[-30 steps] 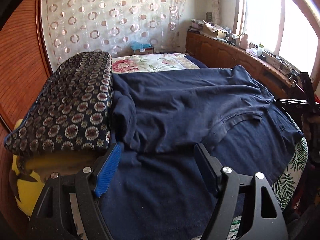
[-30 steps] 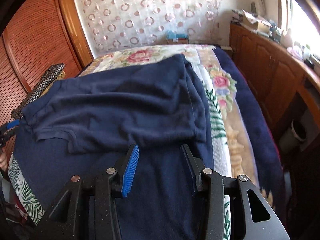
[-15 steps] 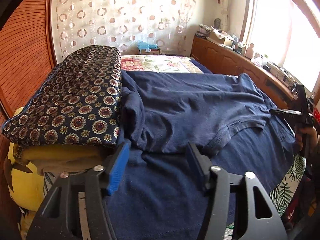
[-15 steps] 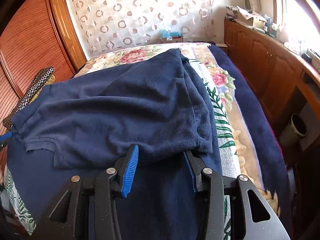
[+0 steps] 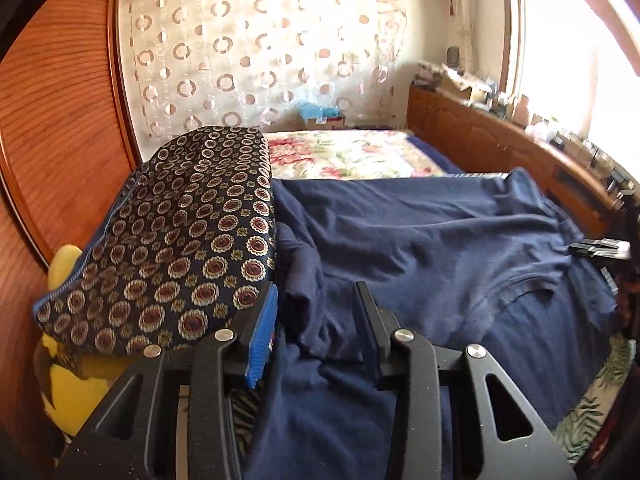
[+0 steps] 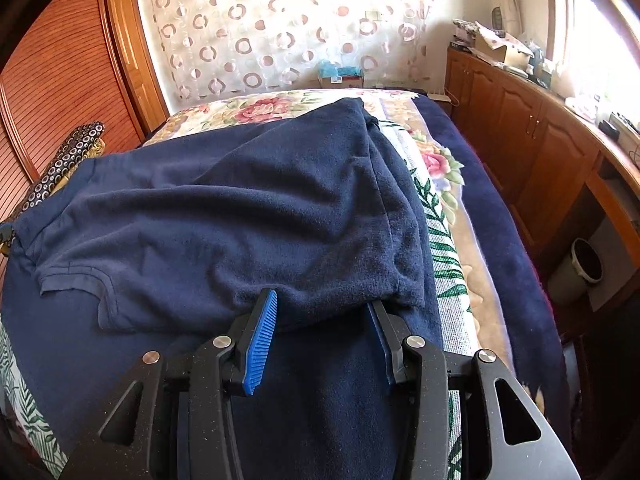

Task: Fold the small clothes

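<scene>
Daylight floods in from the window (image 5: 560,80) beyond and right of the jaws, blown out white; fisheye bends the edges, corners go black, focus slightly soft.

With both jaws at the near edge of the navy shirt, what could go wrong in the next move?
1. The shirt lies on a navy blanket of nearly the same colour; the left gripper, whose jaws have just been closing around a bunched sleeve, may pinch both layers.
2. The patterned pillow touches that sleeve and may catch the cloth when lifted.
3. The right gripper reaches under the hem, so it may grab one layer only.
</scene>
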### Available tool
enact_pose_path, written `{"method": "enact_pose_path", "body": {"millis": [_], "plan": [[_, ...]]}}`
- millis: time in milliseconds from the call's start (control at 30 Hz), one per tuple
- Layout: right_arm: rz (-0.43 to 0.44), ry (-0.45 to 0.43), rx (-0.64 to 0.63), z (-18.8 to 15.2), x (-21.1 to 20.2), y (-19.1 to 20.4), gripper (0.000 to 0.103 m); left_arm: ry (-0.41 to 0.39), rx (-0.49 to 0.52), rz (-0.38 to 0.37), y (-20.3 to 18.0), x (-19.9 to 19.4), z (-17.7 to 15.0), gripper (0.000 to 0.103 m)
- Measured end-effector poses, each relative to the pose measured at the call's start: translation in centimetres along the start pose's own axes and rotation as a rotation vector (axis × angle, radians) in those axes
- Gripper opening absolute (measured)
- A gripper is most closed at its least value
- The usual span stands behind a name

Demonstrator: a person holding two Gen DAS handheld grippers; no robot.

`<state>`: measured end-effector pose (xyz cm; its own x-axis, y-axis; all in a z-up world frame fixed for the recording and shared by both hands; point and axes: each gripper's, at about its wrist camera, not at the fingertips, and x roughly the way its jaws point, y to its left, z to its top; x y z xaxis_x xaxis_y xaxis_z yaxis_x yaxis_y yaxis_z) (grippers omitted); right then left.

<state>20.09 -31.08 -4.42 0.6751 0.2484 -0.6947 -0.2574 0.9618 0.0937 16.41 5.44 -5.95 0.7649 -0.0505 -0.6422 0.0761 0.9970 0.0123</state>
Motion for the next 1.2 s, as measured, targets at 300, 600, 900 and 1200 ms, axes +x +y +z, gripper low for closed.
{"method": "enact_pose_path", "body": {"millis": [300,600,900,1200], "plan": [[-0.044,0.012,-0.053,0.3,-0.1,1.0,0.008,0.032,0.005,0.011,0.5,1.8,0.3,0.004],[0.03,-0.115,-0.067,1.6,-4.1,1.4,0.003,-0.096,-0.038,-0.025,0.9,-3.6,1.8,0.004],[0.081,-0.22,-0.079,1.0,-11.5,1.0,0.002,-0.167,-0.108,-0.1,1.9,-8.7,1.1,0.004],[0.14,-0.2,-0.079,-4.0,-16.2,0.1,0.002,-0.12,-0.125,-0.048,2.8,-9.6,-3.7,0.004]]}}
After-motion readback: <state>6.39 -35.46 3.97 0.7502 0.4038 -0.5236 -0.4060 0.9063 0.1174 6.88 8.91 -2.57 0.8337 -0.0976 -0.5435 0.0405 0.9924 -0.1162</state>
